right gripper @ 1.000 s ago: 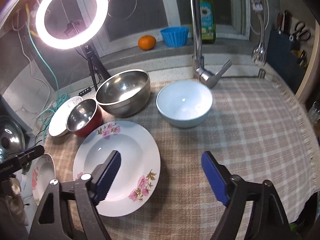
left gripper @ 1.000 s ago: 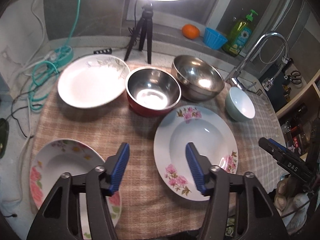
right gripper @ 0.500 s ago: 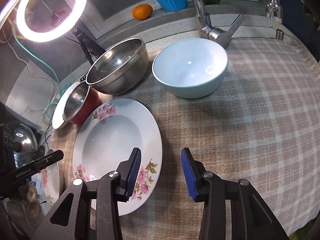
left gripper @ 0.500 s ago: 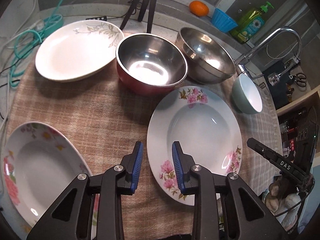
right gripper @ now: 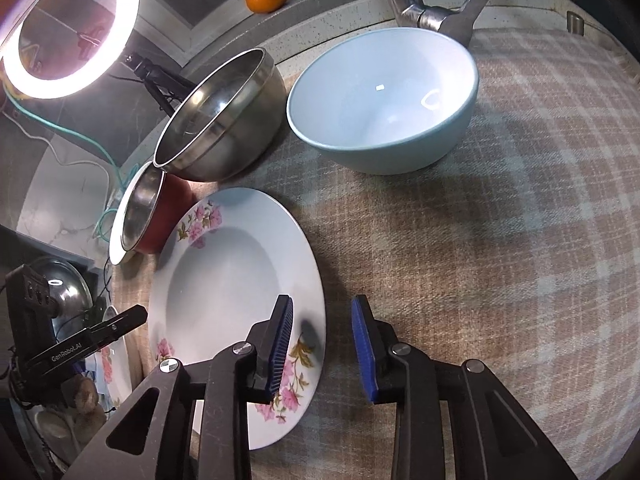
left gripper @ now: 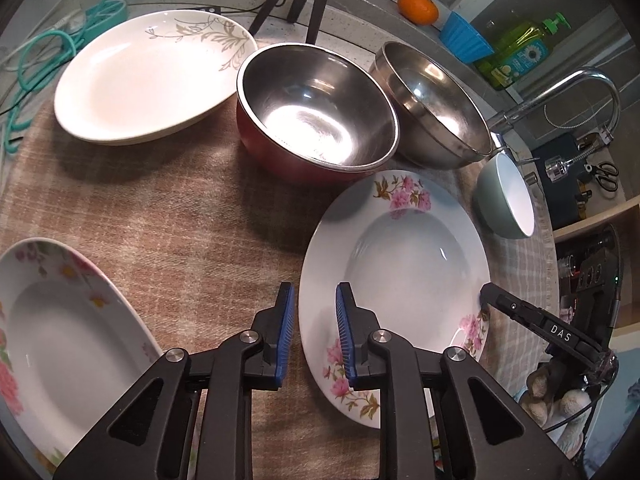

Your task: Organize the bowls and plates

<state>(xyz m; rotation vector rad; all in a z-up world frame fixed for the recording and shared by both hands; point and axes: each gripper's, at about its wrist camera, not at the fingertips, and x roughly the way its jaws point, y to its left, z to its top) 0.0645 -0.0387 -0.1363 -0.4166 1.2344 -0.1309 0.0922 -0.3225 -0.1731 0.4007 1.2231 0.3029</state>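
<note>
The pink-flowered plate (left gripper: pixel 404 276) lay on the checked cloth (right gripper: pixel 500 240), its opposite rims between each gripper's pads; left gripper (left gripper: pixel 314 336) and right gripper (right gripper: pixel 324 350) had just been closing, neither yet pressing it

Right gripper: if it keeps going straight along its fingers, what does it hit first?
Probably the outer rim of the pink-flowered plate, which sits between the right gripper's narrowed jaws; one finger is over the plate, the other over the checked cloth. Depth unclear.

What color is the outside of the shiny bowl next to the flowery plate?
Red. The red bowl shows best in the left wrist view, steel inside.
</note>
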